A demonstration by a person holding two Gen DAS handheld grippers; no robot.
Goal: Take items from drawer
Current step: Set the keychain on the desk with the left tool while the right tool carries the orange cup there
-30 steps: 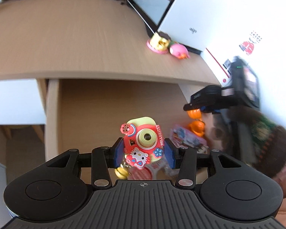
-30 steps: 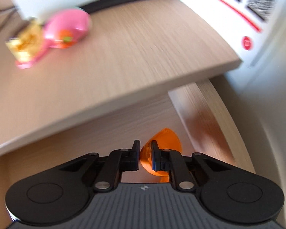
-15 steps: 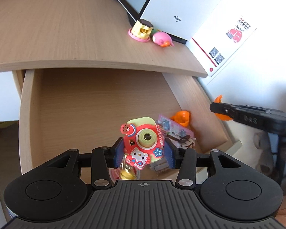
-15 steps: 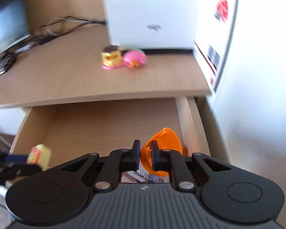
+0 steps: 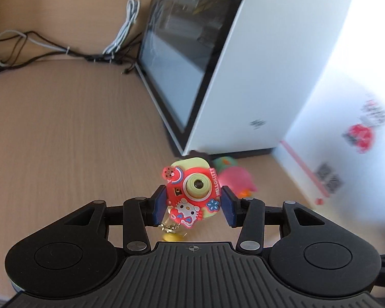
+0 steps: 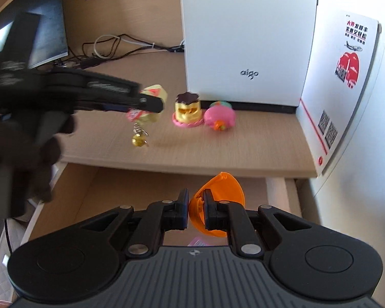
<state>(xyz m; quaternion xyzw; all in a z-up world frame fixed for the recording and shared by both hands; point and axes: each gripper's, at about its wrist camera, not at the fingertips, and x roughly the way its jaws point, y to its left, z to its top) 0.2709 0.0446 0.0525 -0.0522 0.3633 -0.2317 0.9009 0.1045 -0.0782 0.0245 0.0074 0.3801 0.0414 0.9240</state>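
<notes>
My left gripper (image 5: 194, 201) is shut on a red and yellow toy camera keychain (image 5: 192, 190), held above the desk top (image 5: 64, 141) just in front of the pink toy (image 5: 237, 178). From the right wrist view the same left gripper (image 6: 151, 102) hangs over the desk with the keychain (image 6: 148, 110) and its gold bell (image 6: 139, 141) dangling. My right gripper (image 6: 194, 209) is shut on an orange plastic piece (image 6: 218, 202) above the open drawer (image 6: 115, 192). A yellow pudding toy (image 6: 187, 110) and the pink toy (image 6: 219, 119) sit on the desk.
A white computer case (image 6: 246, 38) stands at the back of the desk, with a white printed board (image 6: 341, 89) to its right. Cables (image 5: 51, 48) lie behind on the desk. A dark monitor (image 6: 33, 38) stands at far left. A pink packet (image 6: 197, 242) shows in the drawer.
My left gripper has risen from over the drawer to above the desk top, carrying the keychain toward the toys. My right gripper has lifted a little with the orange piece.
</notes>
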